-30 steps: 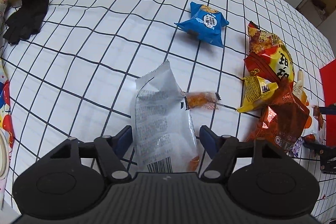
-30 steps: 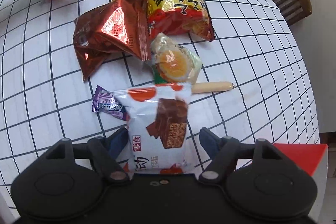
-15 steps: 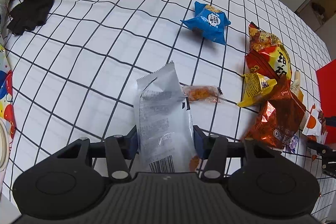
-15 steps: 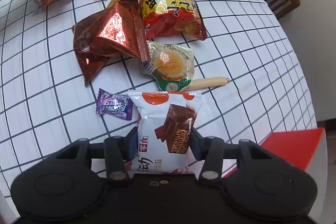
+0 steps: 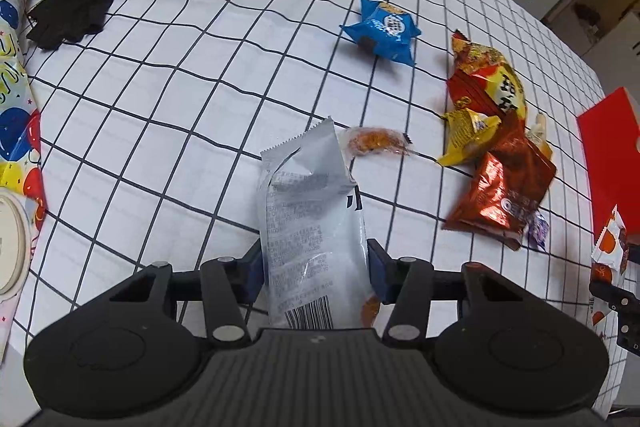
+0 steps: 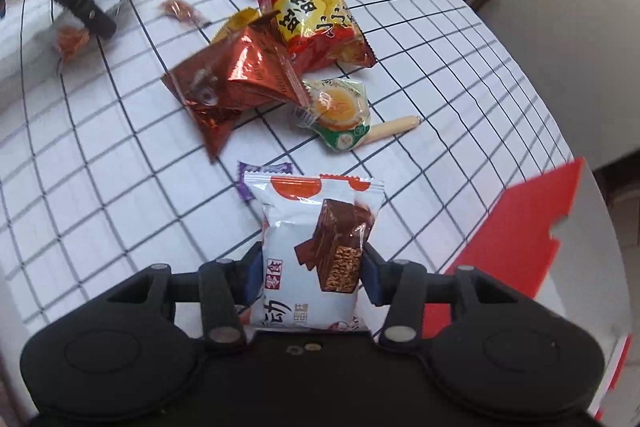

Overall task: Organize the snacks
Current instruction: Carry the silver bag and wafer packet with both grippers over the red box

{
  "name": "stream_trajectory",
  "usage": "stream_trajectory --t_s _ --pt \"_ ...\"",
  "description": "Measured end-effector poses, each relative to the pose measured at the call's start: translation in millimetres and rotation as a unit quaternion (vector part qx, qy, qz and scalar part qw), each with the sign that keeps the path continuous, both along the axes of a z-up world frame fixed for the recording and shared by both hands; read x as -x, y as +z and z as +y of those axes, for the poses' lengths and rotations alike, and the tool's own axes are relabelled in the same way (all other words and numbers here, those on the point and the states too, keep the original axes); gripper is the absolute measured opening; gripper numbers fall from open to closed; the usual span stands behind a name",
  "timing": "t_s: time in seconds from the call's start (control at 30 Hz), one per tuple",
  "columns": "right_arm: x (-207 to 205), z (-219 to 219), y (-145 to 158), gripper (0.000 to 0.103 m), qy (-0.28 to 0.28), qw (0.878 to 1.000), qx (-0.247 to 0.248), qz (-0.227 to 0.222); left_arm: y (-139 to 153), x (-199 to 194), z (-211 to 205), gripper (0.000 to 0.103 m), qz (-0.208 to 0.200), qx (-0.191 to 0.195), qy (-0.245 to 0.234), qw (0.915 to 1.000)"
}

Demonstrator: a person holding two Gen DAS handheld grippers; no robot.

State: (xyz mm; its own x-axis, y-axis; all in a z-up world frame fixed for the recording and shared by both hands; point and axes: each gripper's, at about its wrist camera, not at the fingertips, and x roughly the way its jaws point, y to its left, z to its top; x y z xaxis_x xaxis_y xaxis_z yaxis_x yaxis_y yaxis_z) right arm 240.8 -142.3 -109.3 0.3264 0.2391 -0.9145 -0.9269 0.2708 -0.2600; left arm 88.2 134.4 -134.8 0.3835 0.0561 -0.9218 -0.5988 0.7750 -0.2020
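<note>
My right gripper [image 6: 311, 277] clamps the white chocolate-wafer pack [image 6: 316, 251], its long axis pointing away along the fingers; the red box [image 6: 532, 227] lies just to its right. My left gripper [image 5: 316, 267] grips the silver snack pack [image 5: 312, 219], well apart from the red box [image 5: 608, 151] across the table [image 5: 180, 87], so the right hand looks nearer.

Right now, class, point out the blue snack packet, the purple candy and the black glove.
blue snack packet [image 5: 382, 29], left wrist view, centre of its printed front.
purple candy [image 6: 245, 183], right wrist view, its exposed left end.
black glove [image 5: 74, 9], left wrist view, its palm.
</note>
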Motion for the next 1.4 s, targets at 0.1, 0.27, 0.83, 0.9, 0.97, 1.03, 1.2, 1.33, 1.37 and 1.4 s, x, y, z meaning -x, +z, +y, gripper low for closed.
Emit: stream_trajectory --t_s 0.1,0.27,0.83,0.9,0.97,1.03,1.2,1.33,1.37,1.4 --pt "14 -8 8 0.047 -0.027 1.0 -0.013 -0.003 9 7 -8 0.051 -0.013 -0.005 -0.018 0.9997" --pt "33 -22 23 0.047 -0.082 0.996 -0.041 -0.013 24 13 -23 0.051 -0.035 -0.007 -0.052 0.998" --pt "51 -65 78 0.047 -0.243 0.962 -0.125 -0.019 79 -12 -88 0.051 -0.091 -0.011 -0.147 0.9849" --pt "48 -71 84 0.047 -0.247 0.96 -0.132 -0.022 87 -23 -98 0.051 -0.098 -0.014 -0.157 0.9826" --pt "43 -78 90 0.047 -0.253 0.957 -0.137 -0.027 95 -34 -111 0.051 -0.106 -0.021 -0.167 0.9801" --pt "36 -87 96 0.047 -0.256 0.955 -0.145 -0.03 103 -47 -125 0.051 -0.112 -0.028 -0.174 0.978" --pt "11 -111 108 0.047 -0.26 0.952 -0.158 -0.034 120 -85 -166 0.051 -0.123 -0.036 -0.188 0.9737" --pt "-15 -132 114 0.047 -0.257 0.952 -0.161 -0.039 129 -114 -200 0.051 -0.132 -0.047 -0.198 0.97" --pt "-21 -137 116 0.047 -0.256 0.952 -0.163 -0.039 130 -122 -207 0.051 -0.133 -0.048 -0.199 0.9698" --pt "-27 -142 117 0.047 -0.255 0.952 -0.164 -0.04 131 -129 -214 0.051 -0.134 -0.049 -0.198 0.9698"
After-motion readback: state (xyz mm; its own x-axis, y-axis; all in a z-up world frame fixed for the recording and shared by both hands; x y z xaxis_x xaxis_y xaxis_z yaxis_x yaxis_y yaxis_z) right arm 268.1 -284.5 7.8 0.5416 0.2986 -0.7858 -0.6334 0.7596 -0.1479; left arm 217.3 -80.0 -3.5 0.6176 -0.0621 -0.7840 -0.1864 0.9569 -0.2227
